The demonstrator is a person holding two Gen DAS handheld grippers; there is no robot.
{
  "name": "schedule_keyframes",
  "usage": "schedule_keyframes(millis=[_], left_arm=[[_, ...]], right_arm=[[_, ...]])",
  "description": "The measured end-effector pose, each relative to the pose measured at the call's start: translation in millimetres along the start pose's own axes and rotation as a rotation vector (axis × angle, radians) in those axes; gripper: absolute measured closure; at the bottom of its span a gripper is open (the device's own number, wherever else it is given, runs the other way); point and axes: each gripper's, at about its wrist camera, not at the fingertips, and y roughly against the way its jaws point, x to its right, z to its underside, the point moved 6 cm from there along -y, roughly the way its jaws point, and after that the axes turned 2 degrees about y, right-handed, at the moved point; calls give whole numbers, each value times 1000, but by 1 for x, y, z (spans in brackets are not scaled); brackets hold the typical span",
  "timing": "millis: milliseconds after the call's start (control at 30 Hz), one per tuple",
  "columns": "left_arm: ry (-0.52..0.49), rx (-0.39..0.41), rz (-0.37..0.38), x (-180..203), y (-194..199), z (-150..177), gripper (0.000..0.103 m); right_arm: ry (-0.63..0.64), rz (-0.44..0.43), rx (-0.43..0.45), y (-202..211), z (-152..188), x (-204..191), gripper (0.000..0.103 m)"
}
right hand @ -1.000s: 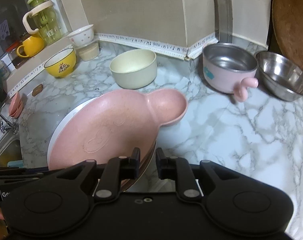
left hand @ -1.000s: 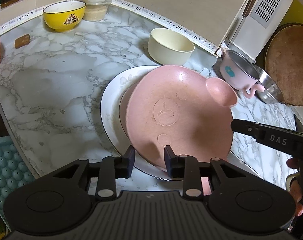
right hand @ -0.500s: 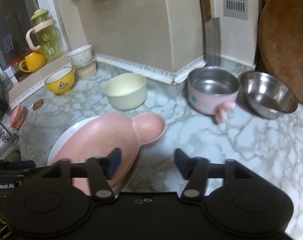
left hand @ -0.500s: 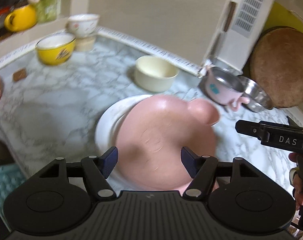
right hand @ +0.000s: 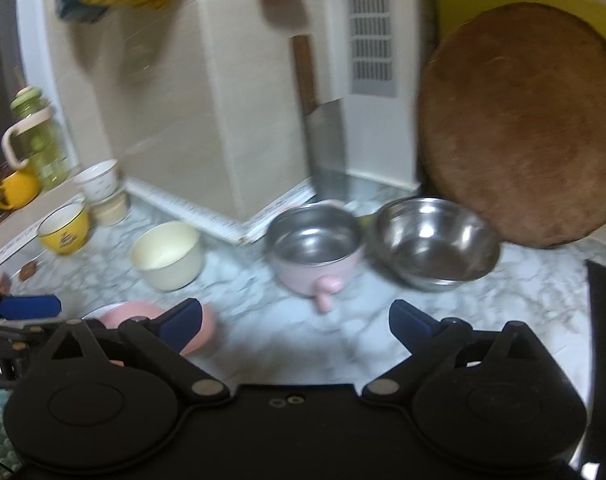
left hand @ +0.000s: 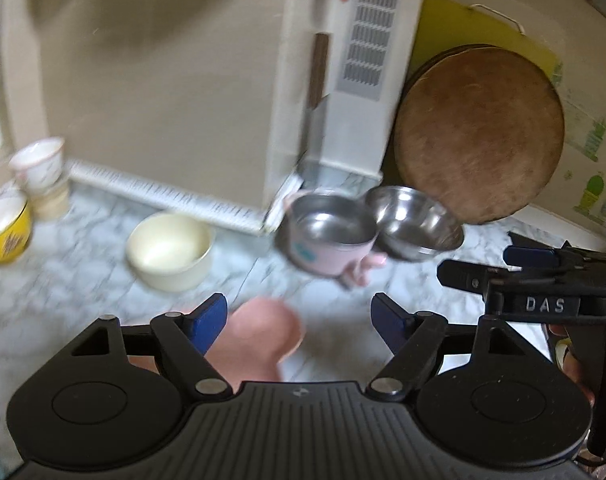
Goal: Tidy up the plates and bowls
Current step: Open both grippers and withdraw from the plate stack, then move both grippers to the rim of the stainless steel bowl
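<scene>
Marble counter (right hand: pixel 523 292) wide in view, round board (right hand: pixel 519 128) propped at the back, steel bowl (right hand: pixel 437 242) and pink pot (right hand: pixel 317 250) beside each other, cream bowl (right hand: pixel 169 254) to their left. Next pick looks like one of these bowls: best come down over a rim squarely. Pink plate (left hand: pixel 259 338) lies low, just under the left gripper (left hand: pixel 299 320), jaws just spreading, empty. Right gripper (right hand: pixel 297 320) tilts downward too, jaws just opening wide, nothing between them.

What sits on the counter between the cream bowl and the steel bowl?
The pink steel-lined pot stands between cream bowl and steel bowl, clearest in the right wrist view.
</scene>
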Motion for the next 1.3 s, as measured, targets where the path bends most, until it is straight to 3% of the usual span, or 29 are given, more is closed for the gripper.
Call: schedule_keyframes(millis=[233,500,867,1300], left_arm=[[-92,39,-8,47,-38,-42,24],[-176,31,-23,95,-99,-78,24],[-229,-23,-48,137,-182,-91,24],[-246,-112,-76,151,-269,-93,24]], right_arm=[[-26,75,29,0,-17,57,2],[-89,128,-11,-24,-23,118,2],[-121,189,-44,-61,-33,176,2],[-134,221,-109,-117,-35,207,3]])
